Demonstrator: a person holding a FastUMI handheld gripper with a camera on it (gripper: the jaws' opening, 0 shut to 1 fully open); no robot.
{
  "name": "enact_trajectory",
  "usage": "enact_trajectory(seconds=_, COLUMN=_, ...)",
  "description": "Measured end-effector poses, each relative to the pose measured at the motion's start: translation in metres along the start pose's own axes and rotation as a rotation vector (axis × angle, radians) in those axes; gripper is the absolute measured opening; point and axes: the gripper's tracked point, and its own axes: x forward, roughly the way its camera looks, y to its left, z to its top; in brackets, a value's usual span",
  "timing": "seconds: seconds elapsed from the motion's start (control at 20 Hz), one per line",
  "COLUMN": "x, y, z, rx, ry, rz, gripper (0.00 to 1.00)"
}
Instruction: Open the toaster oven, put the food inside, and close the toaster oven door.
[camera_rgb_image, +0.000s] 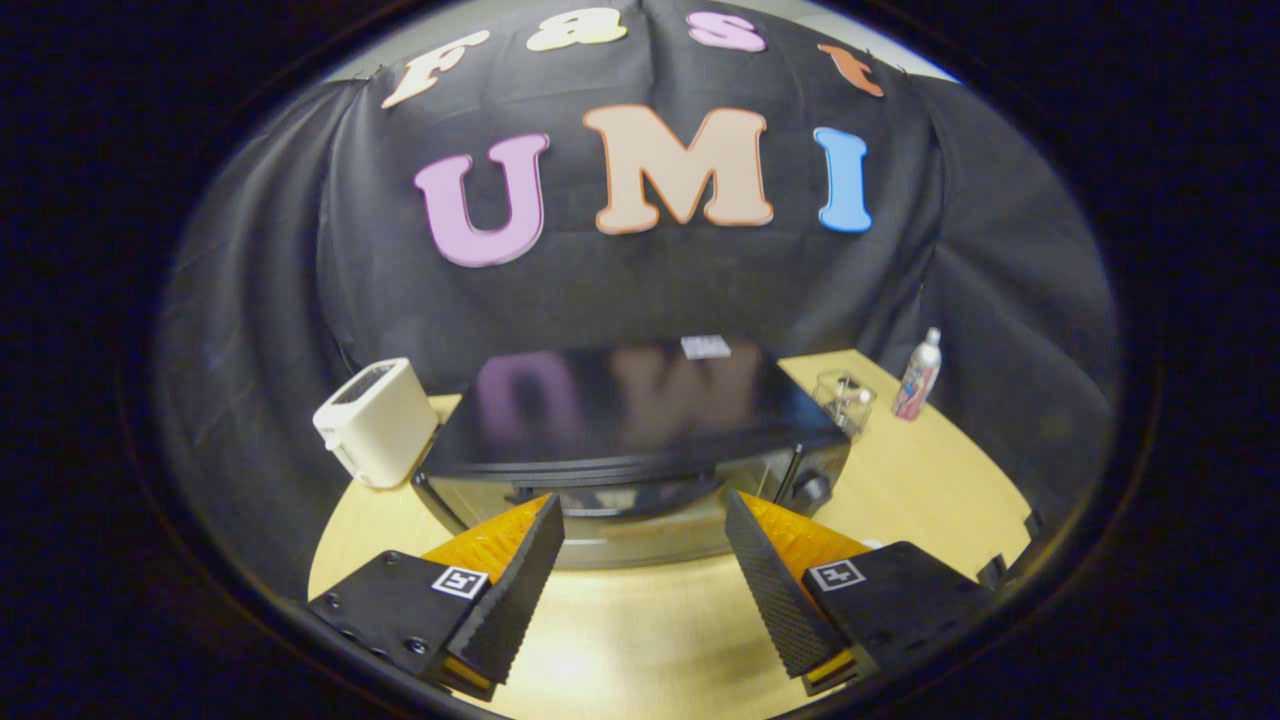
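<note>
The claw (645, 520) hangs above the wooden table (930, 490) with its two fingers spread wide and nothing pinched between them, tilted down so that the front of the toaster oven (630, 420) sits just ahead of the fingertips and partly in the gap between them. That pose fits a claw squared up on the oven's front, where the door (640, 505) and its handle would be, though the fisheye bends this lower edge and the fingers cover its ends, so I cannot say for sure whether the door stands fully shut or a little ajar; it looks upright and closed. A shut door fits both an oven waiting to be opened and one already loaded and closed again, and the dark glass gives no look inside. I cannot pick out the food on the table. The oven stands square in the middle of the table, front toward the claw, which leaves the door free to swing down toward the fingers. Counting what shows: one toaster oven with one knob (812, 490) just beyond the right finger, one white slot toaster (375, 420) beyond and beside the left finger, one clear cup (845, 400) and one small bottle (918, 375) well beyond the right finger.
</note>
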Motion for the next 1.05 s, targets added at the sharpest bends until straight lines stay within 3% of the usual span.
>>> enact_trajectory(seconds=0.25, x=-0.021, y=-0.012, z=0.073, rx=-0.039, ry=-0.131, rz=0.025, gripper=1.0)
enact_trajectory(seconds=0.45, x=-0.037, y=-0.022, z=0.102, rx=-0.04, ry=-0.198, rz=0.051, gripper=1.0)
enact_trajectory(seconds=1.05, x=-0.063, y=-0.064, z=0.114, rx=-0.027, ry=-0.257, rz=0.11, gripper=1.0)
